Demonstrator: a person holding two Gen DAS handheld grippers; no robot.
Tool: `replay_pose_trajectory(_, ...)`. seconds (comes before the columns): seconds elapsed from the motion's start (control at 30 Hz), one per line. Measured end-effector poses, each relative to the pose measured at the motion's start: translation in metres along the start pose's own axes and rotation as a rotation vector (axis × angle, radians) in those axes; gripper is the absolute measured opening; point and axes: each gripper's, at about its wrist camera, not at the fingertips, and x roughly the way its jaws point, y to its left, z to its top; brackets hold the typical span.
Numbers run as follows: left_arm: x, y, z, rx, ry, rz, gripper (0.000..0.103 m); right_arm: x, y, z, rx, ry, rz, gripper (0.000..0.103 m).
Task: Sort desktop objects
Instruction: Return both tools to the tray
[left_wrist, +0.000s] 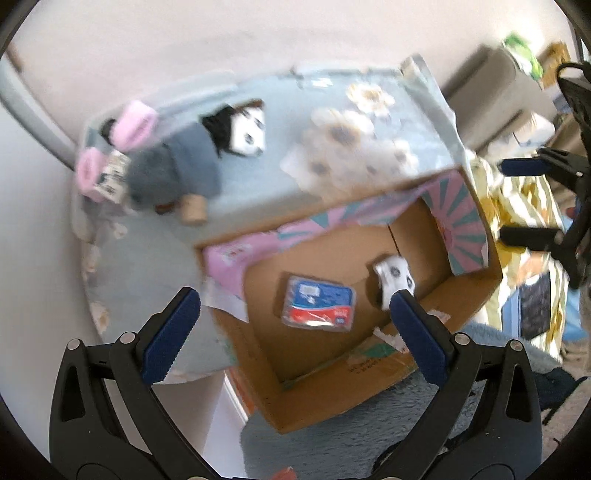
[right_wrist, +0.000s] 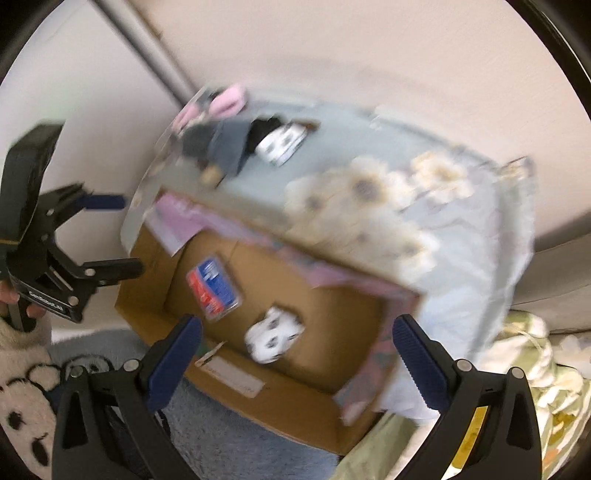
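Open cardboard box (left_wrist: 373, 354), brown and rectangular with pink-and-teal printed flaps, sits beside a table under a pale-blue daisy-print cloth (left_wrist: 332, 122). On its floor lie a flat blue-and-red plastic-wrapped packet (left_wrist: 317, 302), print unreadable through blur, and a small white item with dark spots (left_wrist: 393, 278), apart. Left gripper (left_wrist: 295, 321) and right gripper (right_wrist: 297, 343) both above the box, blue ribbed pads spread wide, nothing between.

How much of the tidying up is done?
Done: a blue and red packet and a white toy lie in the cardboard box. In hand: nothing; the left gripper and right gripper are open and empty. Left: the pile of toys on the table.
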Motion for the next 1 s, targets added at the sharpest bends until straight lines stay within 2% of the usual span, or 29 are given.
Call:
replay_pose_trajectory(0.1,-0.016,0.017,0.006,-0.044,-0.047,0.026,0.102,-0.020,-0.019,0.007,0.035,-0.044,-0.108,0.103)
replay_pose_trajectory(0.2,-0.029,0.038,0.011,-0.098,-0.087,0.040,0.102,-0.034,-0.035,0.013,0.070,-0.064,-0.152,0.103)
replay_pose_trajectory(0.27,-0.036,0.052,0.011,-0.141,-0.113,0.051,0.102,-0.038,-0.044,0.019,0.116,-0.083,-0.166,0.103)
replay_pose_trajectory(0.37,-0.041,0.073,0.011,-0.211,-0.137,0.057,0.102,-0.041,-0.050,0.029,0.117,-0.101,-0.161,0.103)
replay_pose_trajectory(0.6,-0.034,0.105,0.010,-0.329,-0.147,0.048,0.102,-0.020,-0.047,0.071,0.064,-0.102,-0.133,0.103)
replay_pose_trajectory(0.73,-0.018,0.111,0.025,-0.314,-0.155,0.050,0.102,0.007,-0.035,0.098,0.014,-0.080,-0.107,0.103)
replay_pose_trajectory(0.87,0.018,0.112,0.059,-0.222,-0.141,0.113,0.102,0.054,-0.020,0.133,-0.059,-0.043,-0.041,0.103)
replay_pose_trajectory(1.0,0.058,0.115,0.089,-0.152,-0.113,0.181,0.102,0.108,-0.006,0.160,-0.112,0.009,-0.020,0.103)
